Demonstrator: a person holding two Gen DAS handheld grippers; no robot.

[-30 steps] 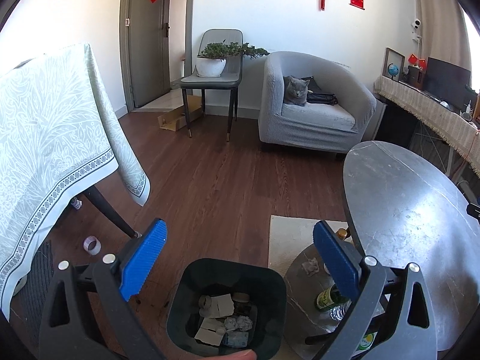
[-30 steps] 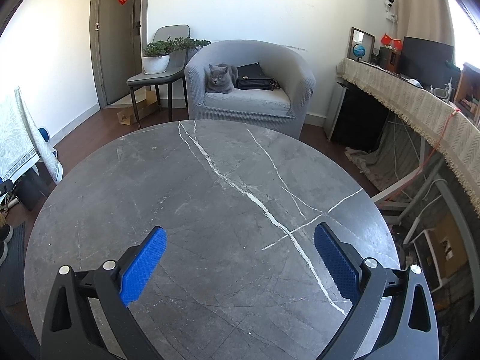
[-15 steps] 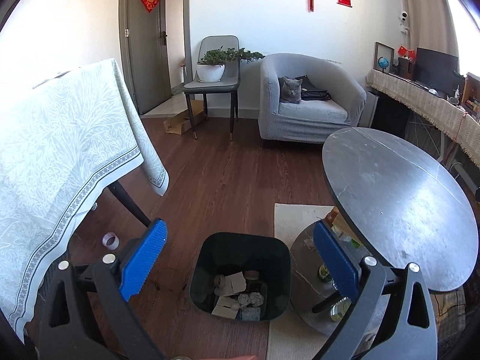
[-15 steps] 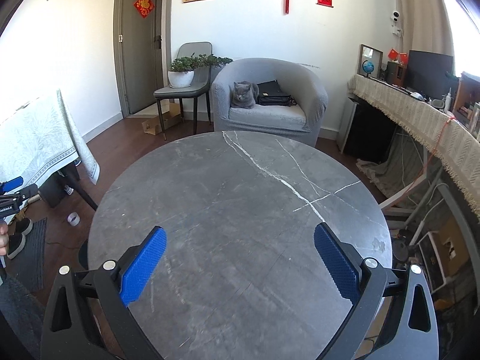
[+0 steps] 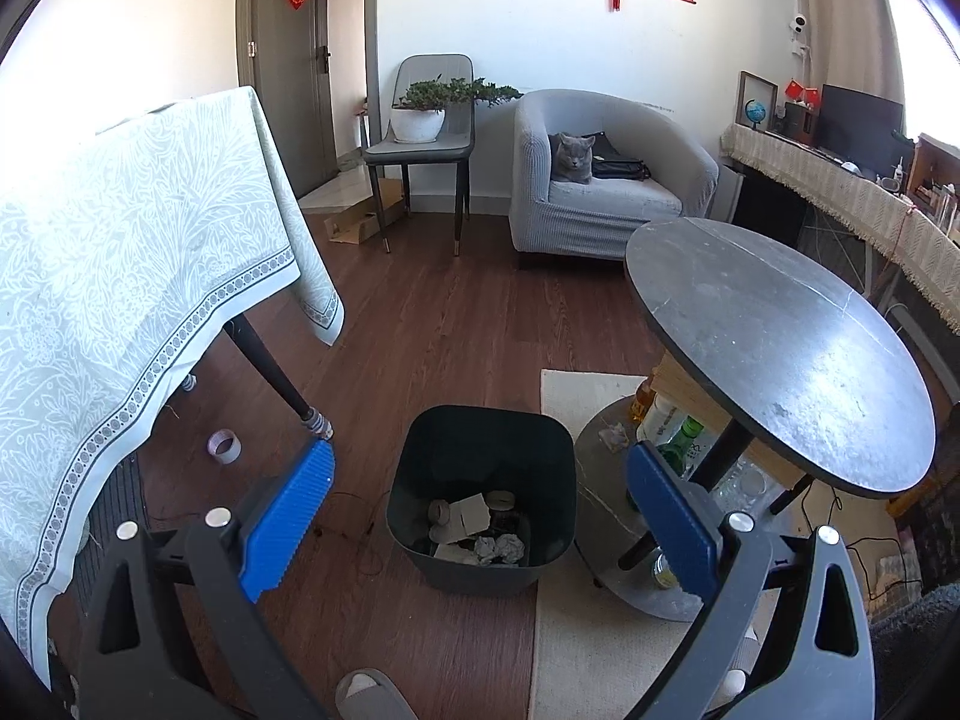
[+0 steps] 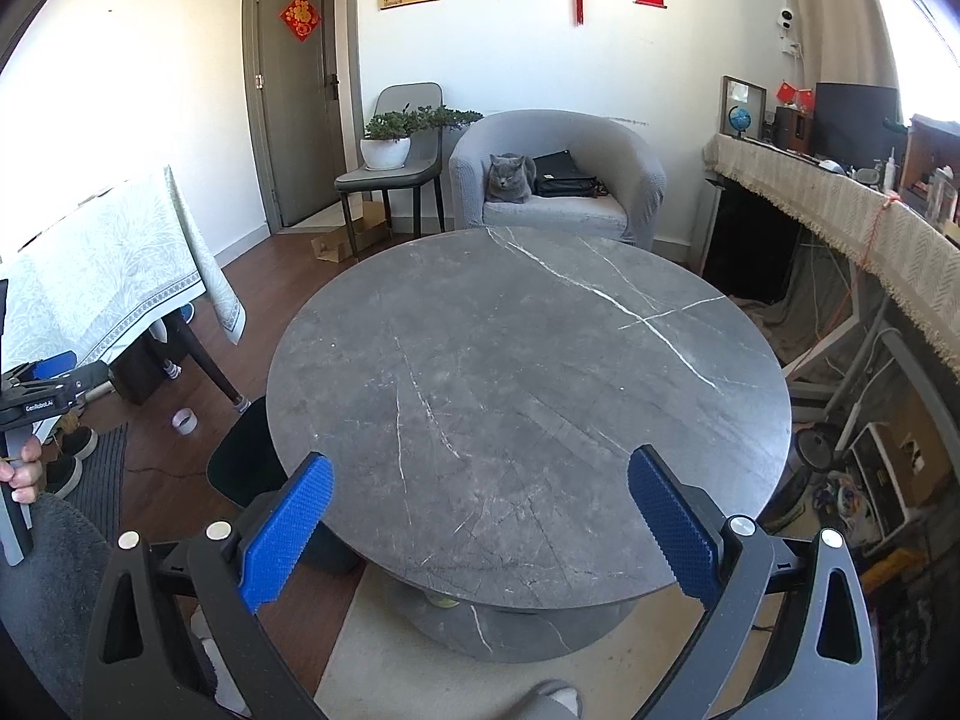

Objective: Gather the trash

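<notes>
The bin (image 5: 483, 498), low in the middle, is already filled with paper. Both the left gripper (image 5: 480, 516) and right gripper (image 6: 480, 519) are held wide, with nothing in them. More trash must be found next.

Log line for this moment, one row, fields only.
left gripper: open, empty, above trash bin | right gripper: open, empty, over round table | bin: paper scraps inside | crumpled scrap on lower shelf

Left gripper (image 5: 480, 516) and right gripper (image 6: 480, 516): black triangular-cutout frames are fitted with ribbed blue pads (image 5: 285, 519), silver round screw heads (image 6: 743, 525) and white lettering; bare fingers (image 6: 21, 474) are seen.
</notes>
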